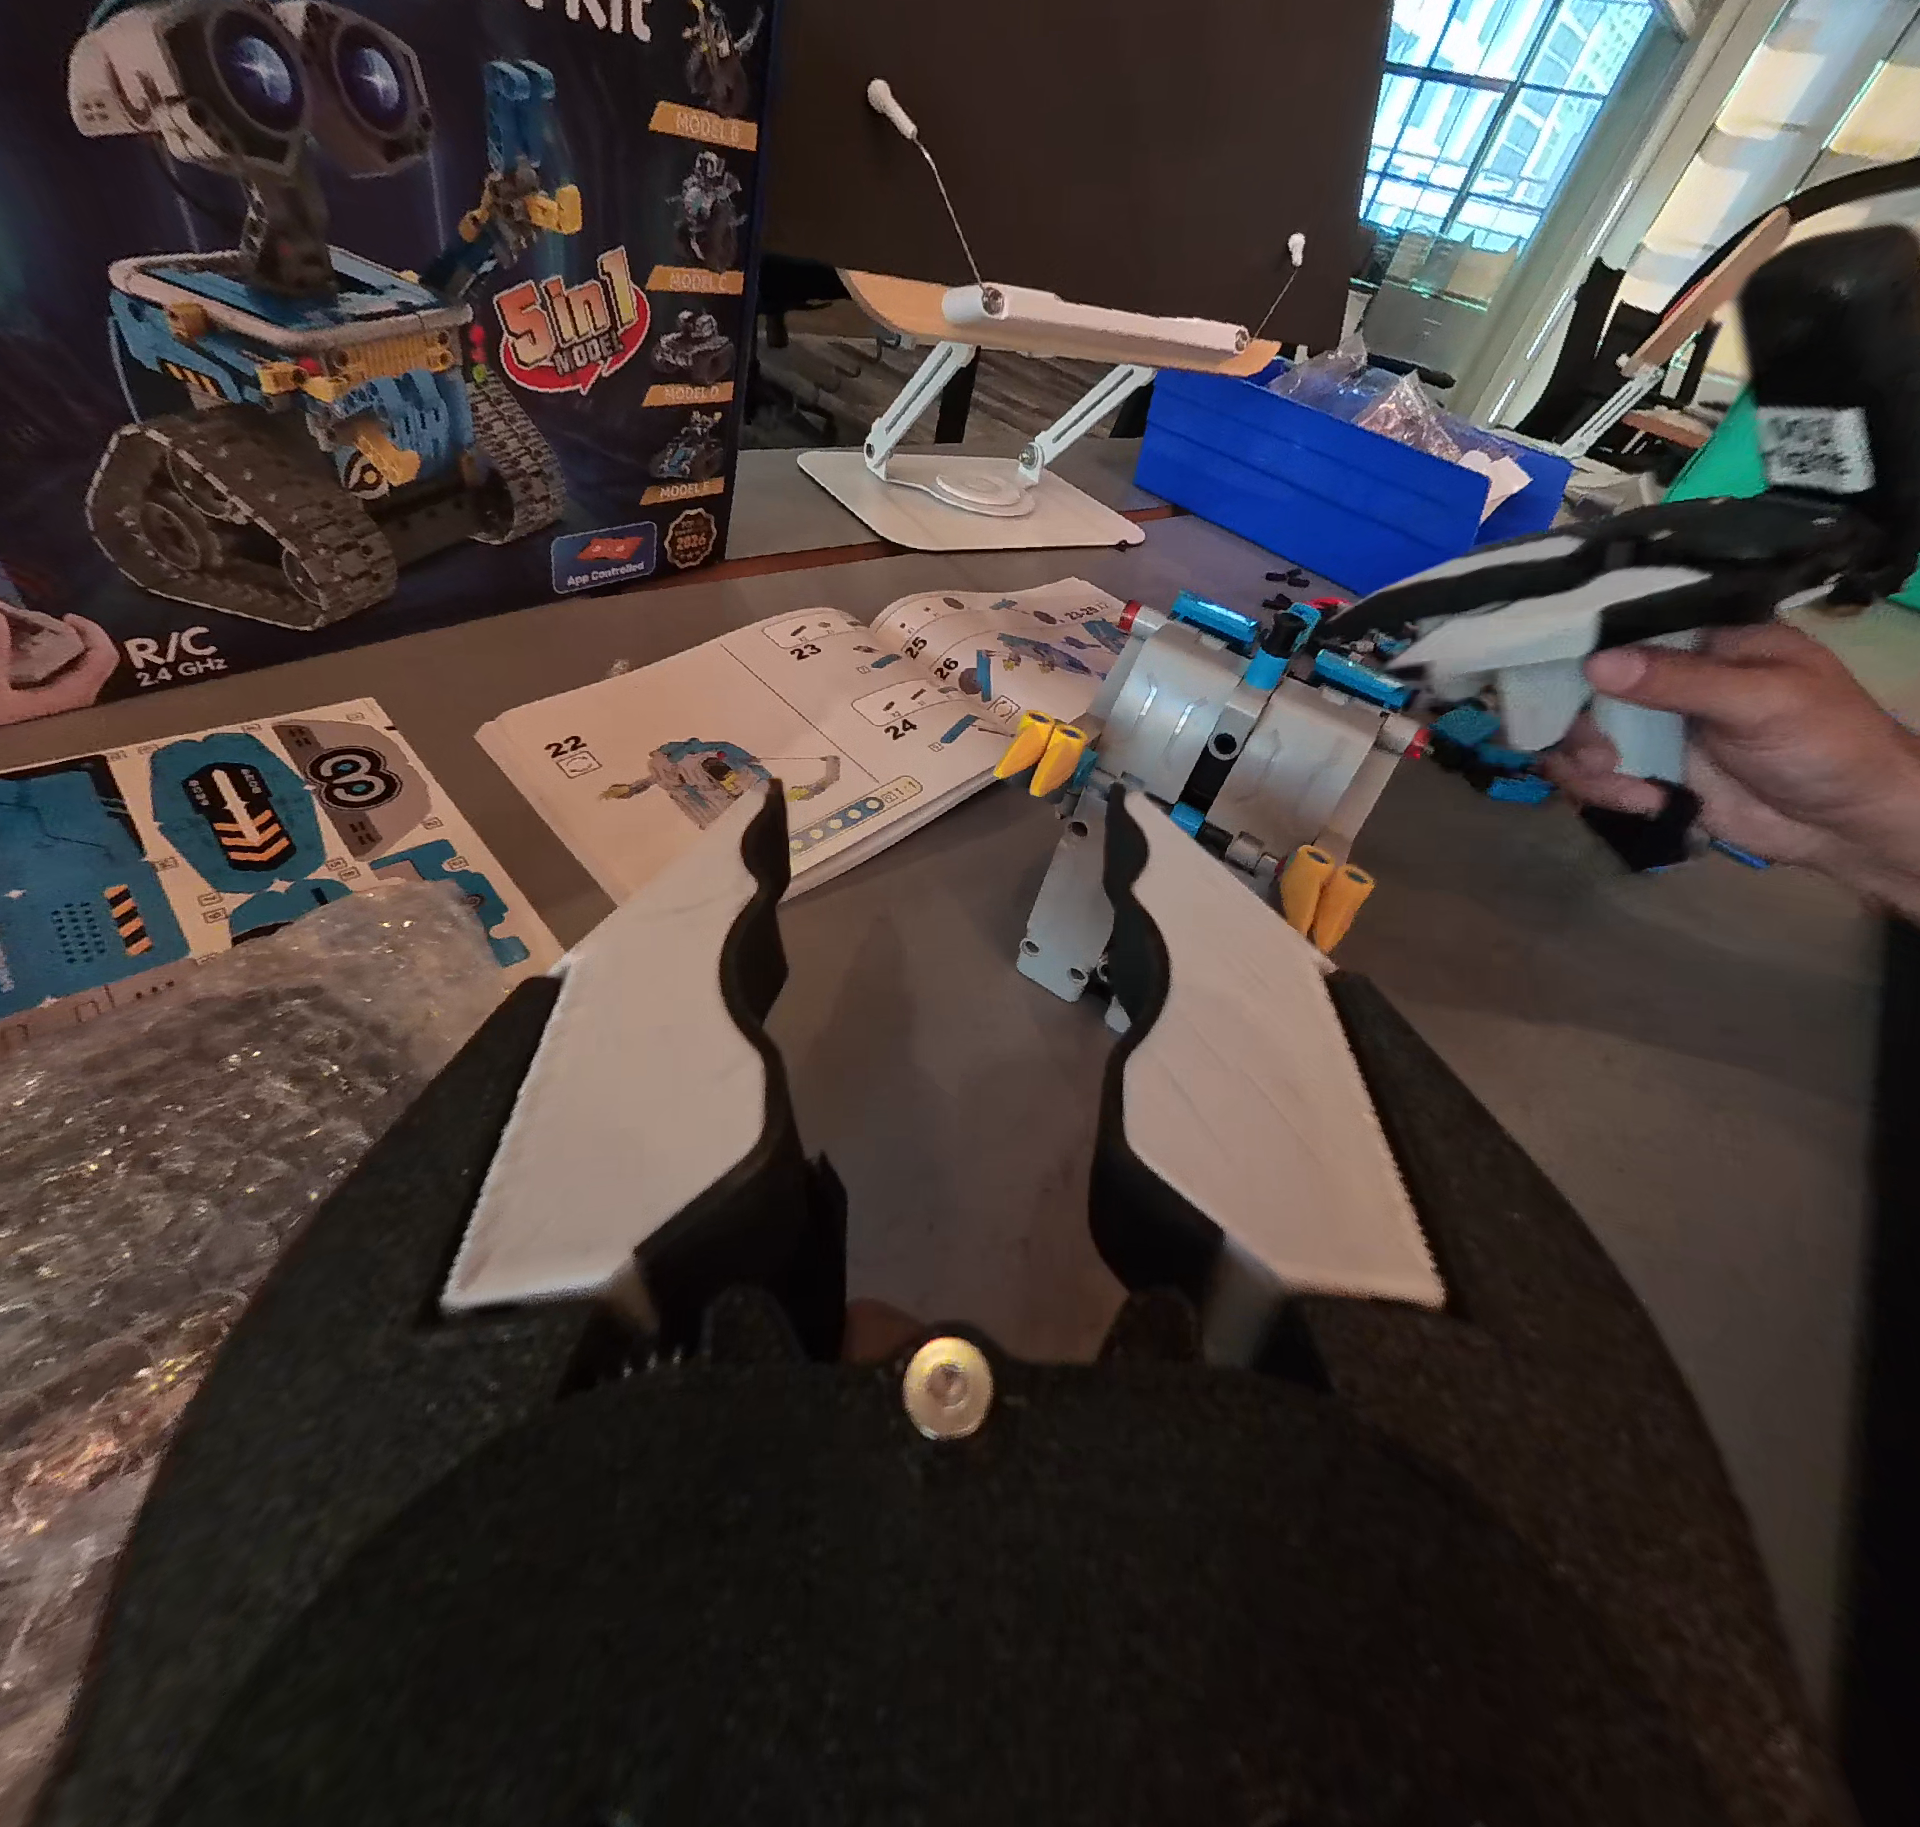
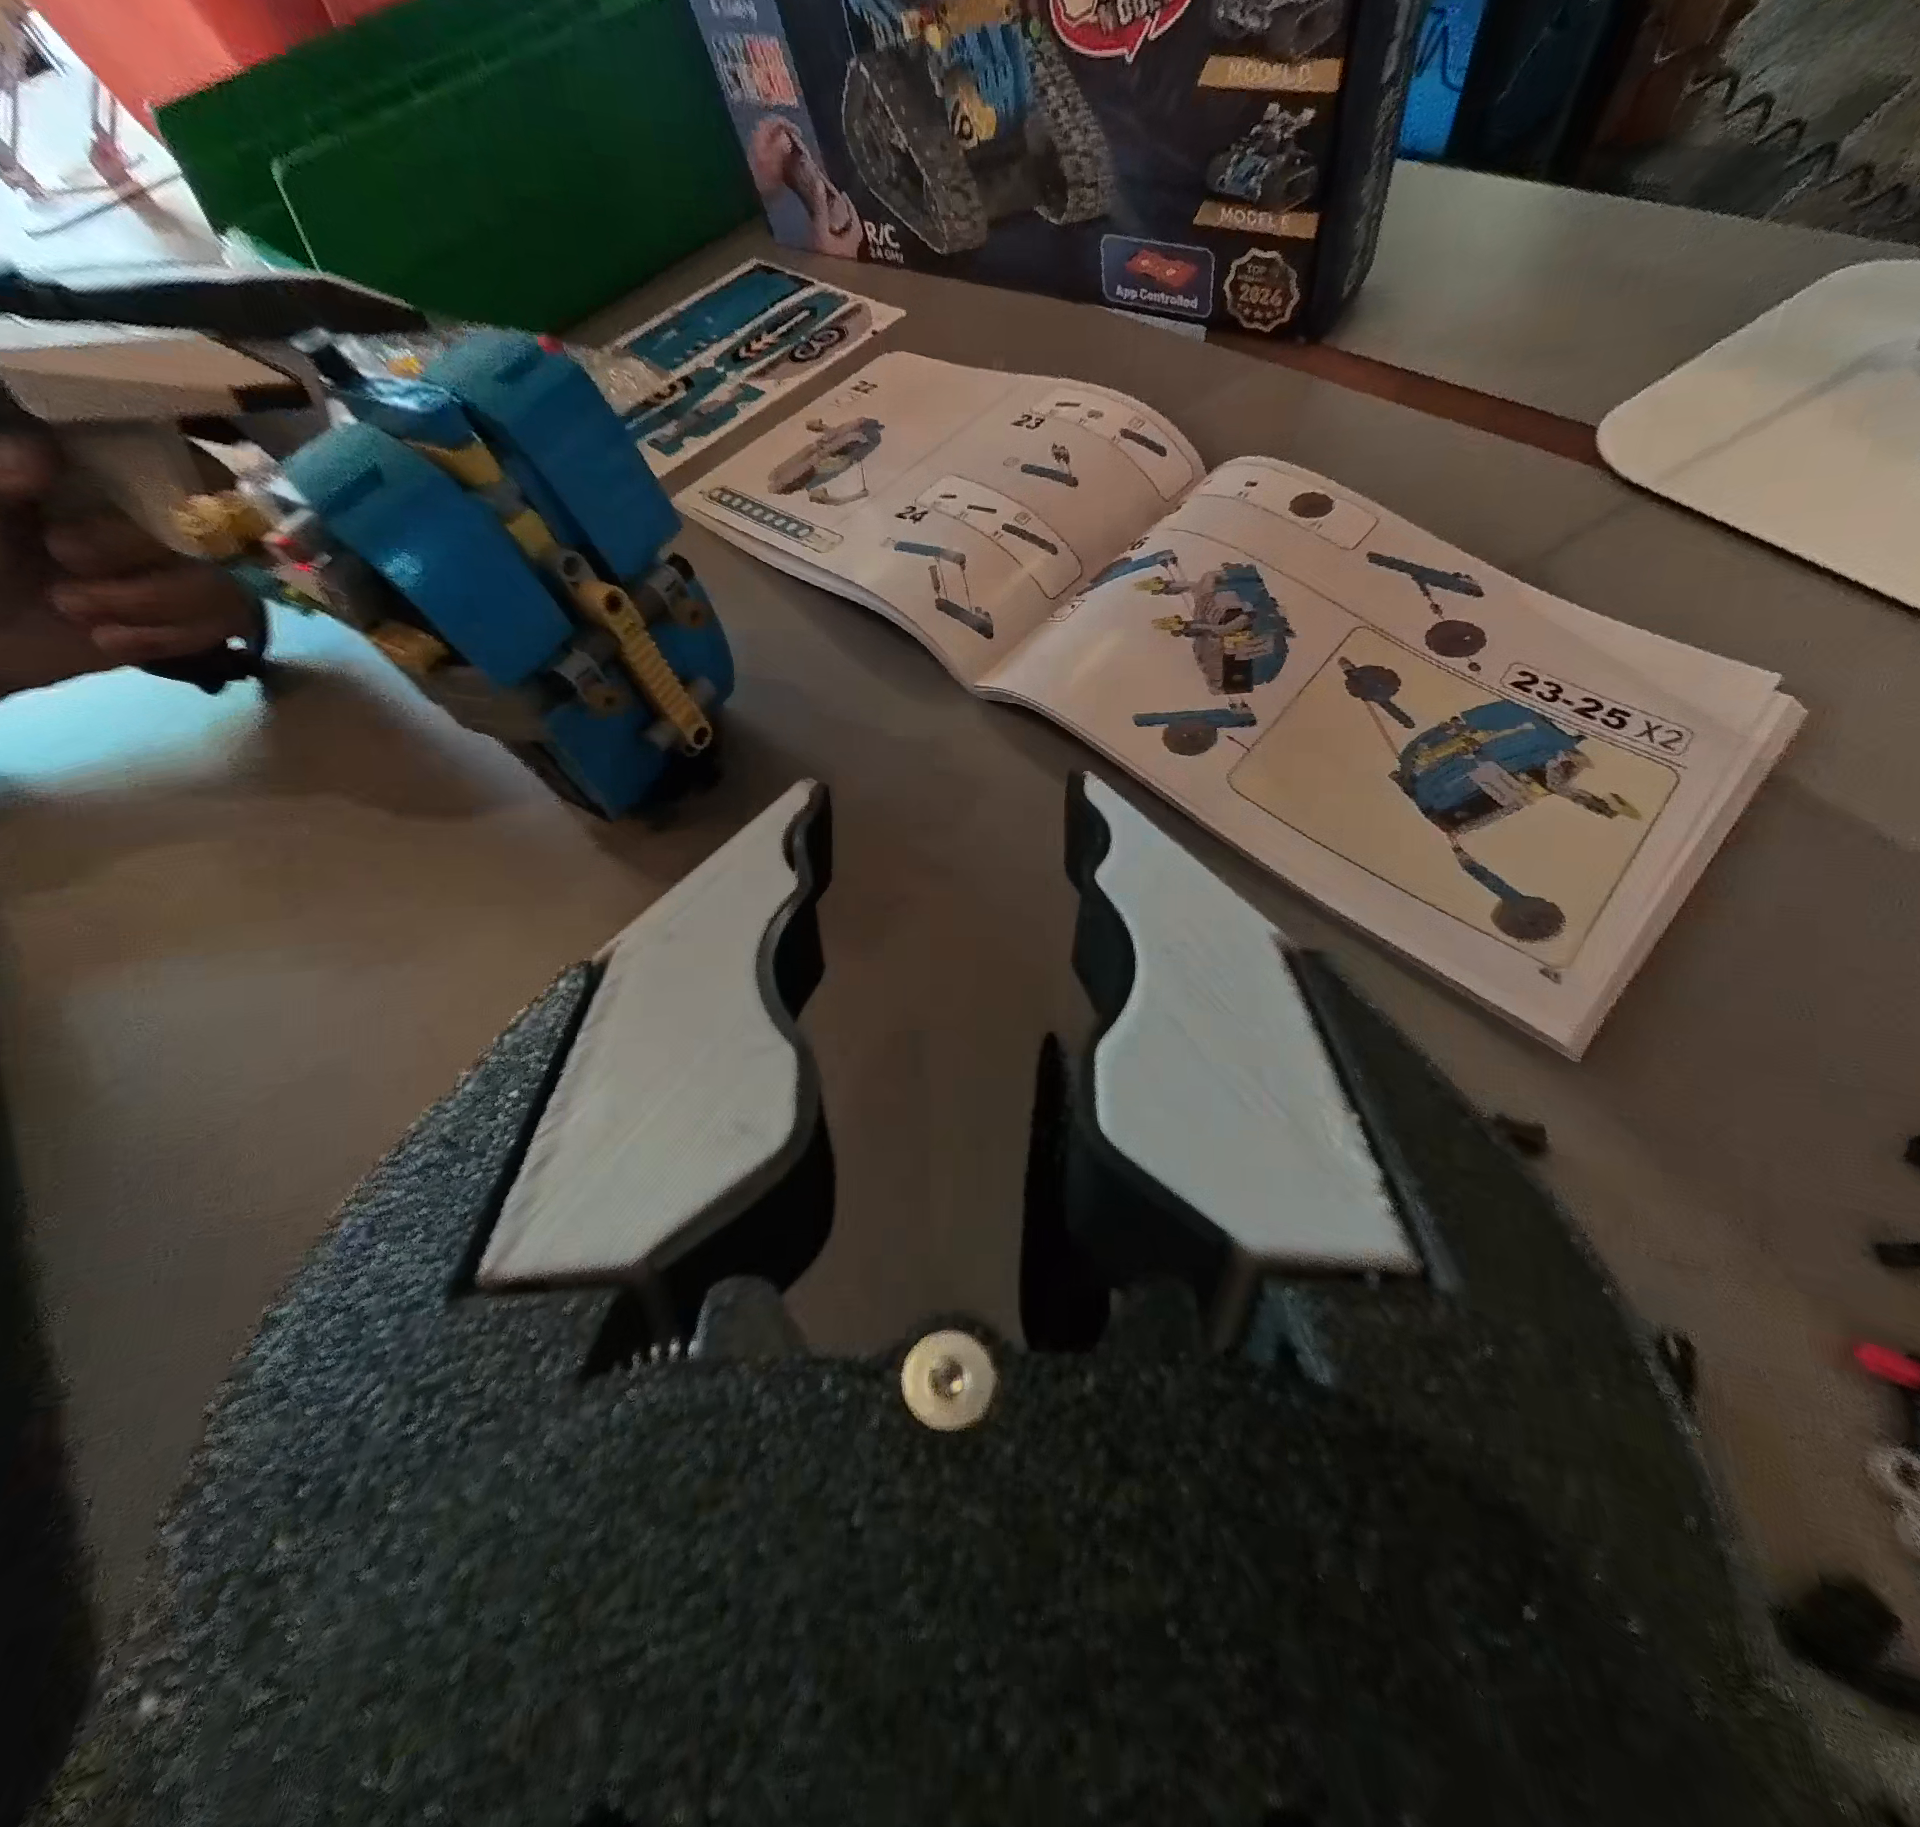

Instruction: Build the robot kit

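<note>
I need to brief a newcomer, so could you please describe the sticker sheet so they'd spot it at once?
Start at the big toy box standing on the grey table. The sticker sheet lies flat before it, left of the open booklet. Unlike the booklet, it's a single sheet of blue shapes.

The left hand-held gripper and the right hand-held gripper are looking alike: each is showing two white fingers edged with wavy black pads, a black grainy body and one silver screw at its centre. The right one is also wearing a square black-and-white code sticker.
</note>
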Motion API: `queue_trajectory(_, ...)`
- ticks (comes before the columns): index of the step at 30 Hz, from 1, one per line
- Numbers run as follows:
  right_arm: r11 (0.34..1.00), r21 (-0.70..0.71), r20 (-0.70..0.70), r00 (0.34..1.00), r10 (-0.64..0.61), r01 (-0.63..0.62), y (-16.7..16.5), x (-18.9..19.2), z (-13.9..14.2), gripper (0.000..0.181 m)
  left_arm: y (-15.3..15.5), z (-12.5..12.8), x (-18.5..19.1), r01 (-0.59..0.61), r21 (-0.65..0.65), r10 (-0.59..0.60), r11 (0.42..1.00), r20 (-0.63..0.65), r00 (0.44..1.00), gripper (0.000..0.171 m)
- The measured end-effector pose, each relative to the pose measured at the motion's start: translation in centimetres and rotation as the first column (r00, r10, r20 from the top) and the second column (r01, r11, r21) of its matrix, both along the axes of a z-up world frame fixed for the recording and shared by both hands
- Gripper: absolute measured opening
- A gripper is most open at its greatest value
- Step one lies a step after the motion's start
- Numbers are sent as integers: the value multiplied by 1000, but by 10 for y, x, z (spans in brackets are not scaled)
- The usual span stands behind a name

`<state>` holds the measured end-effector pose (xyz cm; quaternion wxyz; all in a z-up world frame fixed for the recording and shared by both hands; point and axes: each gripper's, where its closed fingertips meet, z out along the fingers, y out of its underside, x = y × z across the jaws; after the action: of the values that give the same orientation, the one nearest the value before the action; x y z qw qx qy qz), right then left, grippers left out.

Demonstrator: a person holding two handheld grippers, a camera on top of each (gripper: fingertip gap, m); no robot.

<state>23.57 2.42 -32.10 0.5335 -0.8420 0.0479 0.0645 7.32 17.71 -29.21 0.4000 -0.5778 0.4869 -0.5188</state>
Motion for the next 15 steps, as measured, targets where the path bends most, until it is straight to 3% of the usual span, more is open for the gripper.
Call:
queue_trajectory(2, 1000, 15, -17, 1000, -15, 15, -24, 6, 14, 46, 2, -4, -1, -4, -3, 4, 1000, -17, 1000, 62)
queue_trajectory(4, 997, 20, 26, 997, -74, 73, -68, 24, 30, 46, 2, -11, -2, 3, -32, -4, 999, -36, 999, 63)
queue_trajectory(8, 964, -60, 56, 965, -257, 261, -208, 75, 37, 45, 2, -14, -2, -9, -33, 7, 999, -50, 999, 64)
queue_trajectory(12, 892, -310, 125, 944, -306, 331, -368, 93, -1, 42, -3, -22, -12, 0, -13, -2, 1000, -132, 991, 66)
queue_trajectory(14, 877, -375, 97, 954, -285, 301, -412, 81, -21, 43, -4, -30, -23, -1, 27, 6, 1000, -219, 976, 67)
queue_trajectory(15, 888, -365, 83, 960, -269, 281, -418, 74, -23, 42, -5, -33, -30, -5, 39, 15, 999, -259, 966, 67)
